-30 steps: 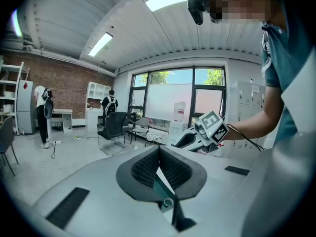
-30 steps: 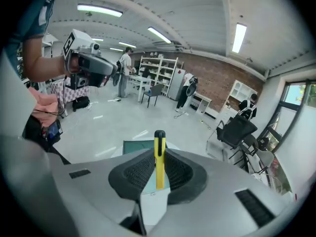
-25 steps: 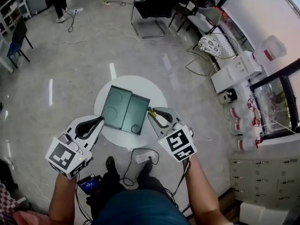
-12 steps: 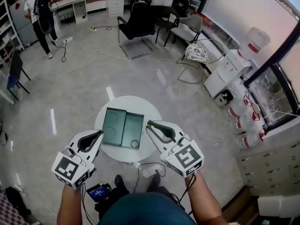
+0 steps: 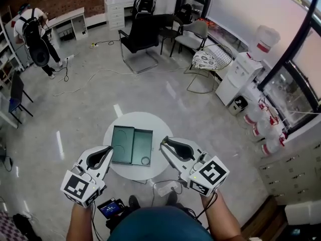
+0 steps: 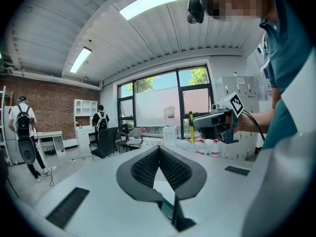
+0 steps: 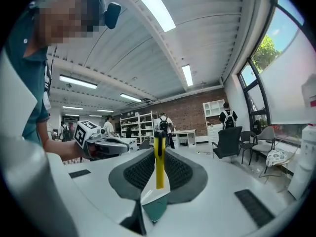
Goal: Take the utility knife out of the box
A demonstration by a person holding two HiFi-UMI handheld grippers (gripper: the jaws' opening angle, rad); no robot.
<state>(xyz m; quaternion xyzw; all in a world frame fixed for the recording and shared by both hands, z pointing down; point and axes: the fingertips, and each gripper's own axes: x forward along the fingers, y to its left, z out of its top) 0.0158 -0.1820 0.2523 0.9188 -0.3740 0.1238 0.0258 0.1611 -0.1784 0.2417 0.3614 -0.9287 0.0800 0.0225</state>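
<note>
1 box, green, lying open on the round tabletop. 1 utility knife, yellow, out of the box: upright, pinched in the right gripper fingers, just right of the box. Fingers of left gripper closed tip to tip, empty. Versus a second ago: both grippers higher, knife clear of the box edge.

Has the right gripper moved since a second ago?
Yes. The right gripper, then at the box, now sits clear to its right, holding the utility knife.
</note>
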